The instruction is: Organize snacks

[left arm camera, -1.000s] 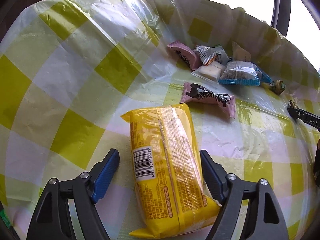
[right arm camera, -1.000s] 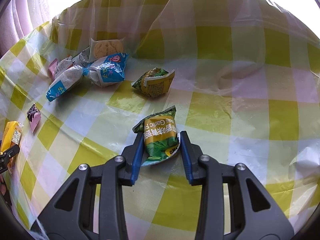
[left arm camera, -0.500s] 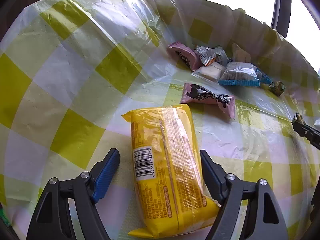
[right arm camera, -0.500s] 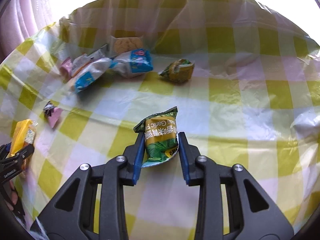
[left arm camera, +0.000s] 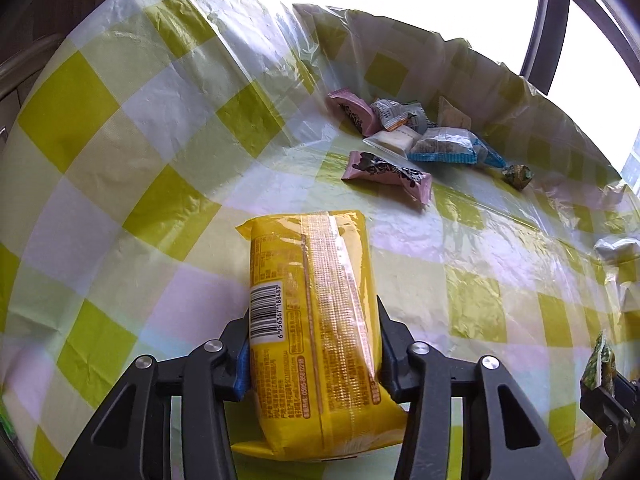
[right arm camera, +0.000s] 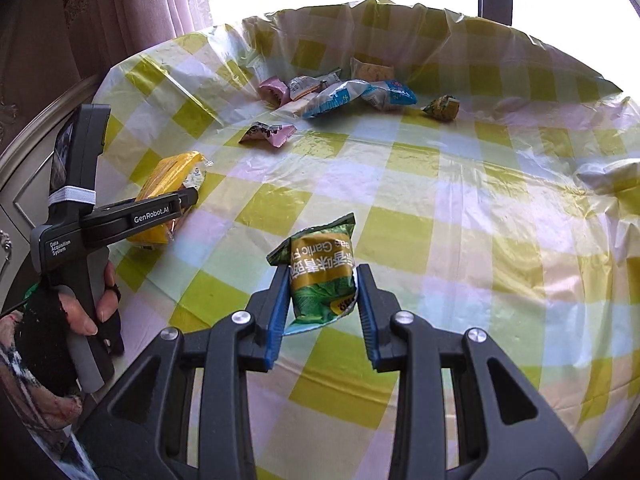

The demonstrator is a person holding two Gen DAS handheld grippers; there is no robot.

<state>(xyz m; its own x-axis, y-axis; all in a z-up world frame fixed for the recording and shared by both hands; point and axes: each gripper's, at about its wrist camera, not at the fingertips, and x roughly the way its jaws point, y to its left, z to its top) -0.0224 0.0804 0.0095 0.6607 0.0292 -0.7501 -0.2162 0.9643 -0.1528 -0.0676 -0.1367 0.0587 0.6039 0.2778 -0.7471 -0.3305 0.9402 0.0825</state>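
Checked yellow-green tablecloth, window behind. L gripper closing on yellow pack, long axis along fingers. R gripper clamped green pouch.

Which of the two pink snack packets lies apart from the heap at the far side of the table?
The nearer pink packet with the black print lies alone on the checked cloth. The other pink packet sits against the heap of wrapped snacks.

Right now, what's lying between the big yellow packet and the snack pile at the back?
One pink wrapped snack lies between the yellow packet and the snack pile, clearest in the left wrist view; otherwise bare tablecloth.
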